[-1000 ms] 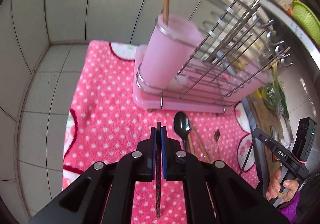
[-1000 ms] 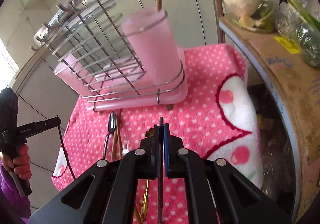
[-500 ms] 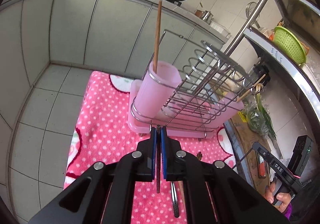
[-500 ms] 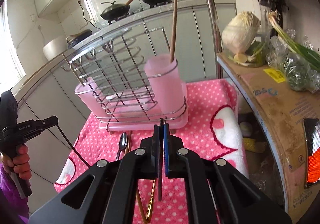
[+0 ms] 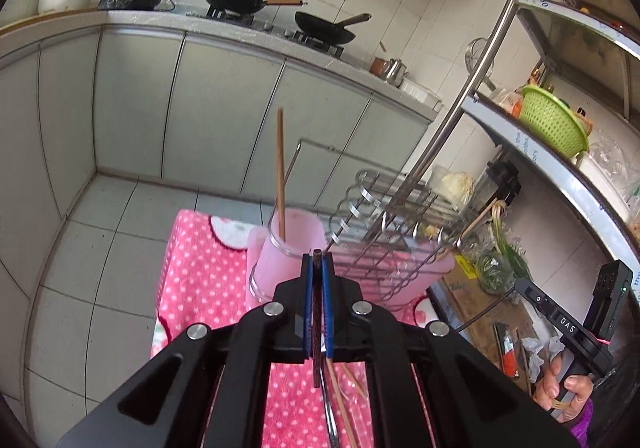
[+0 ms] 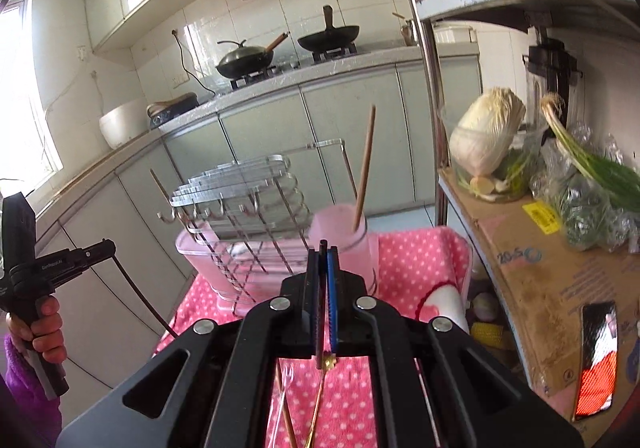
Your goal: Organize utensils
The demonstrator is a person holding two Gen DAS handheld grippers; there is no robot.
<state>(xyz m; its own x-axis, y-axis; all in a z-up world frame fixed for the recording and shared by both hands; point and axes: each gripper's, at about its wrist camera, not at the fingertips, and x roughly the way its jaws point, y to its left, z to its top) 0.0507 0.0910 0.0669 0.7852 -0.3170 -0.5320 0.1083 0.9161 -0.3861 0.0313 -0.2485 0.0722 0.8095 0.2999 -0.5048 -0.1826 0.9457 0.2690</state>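
A pink utensil cup (image 5: 280,264) (image 6: 348,244) stands at the end of a wire dish rack (image 5: 384,232) (image 6: 244,199) on a pink dotted cloth (image 5: 200,280) (image 6: 424,260). One brown chopstick (image 5: 281,171) (image 6: 365,171) stands in the cup. My left gripper (image 5: 317,260) is shut on a dark chopstick (image 5: 317,328), held above the cloth short of the cup. My right gripper (image 6: 323,252) is shut on another dark chopstick (image 6: 320,312), also short of the cup. A spoon, a fork (image 6: 286,384) and more chopsticks (image 5: 340,404) lie on the cloth under the grippers.
A metal shelf pole (image 5: 460,103) (image 6: 424,59) rises beside the rack. A cardboard box (image 6: 552,272) with cabbage and greens stands to the right of the cloth. Grey cabinets (image 5: 224,115) and a counter with pans are behind. Tiled floor (image 5: 100,256) lies left of the cloth.
Both grippers have risen and tilted up from the cloth, each still holding its chopstick. The cup and rack now sit lower and farther off in both views.
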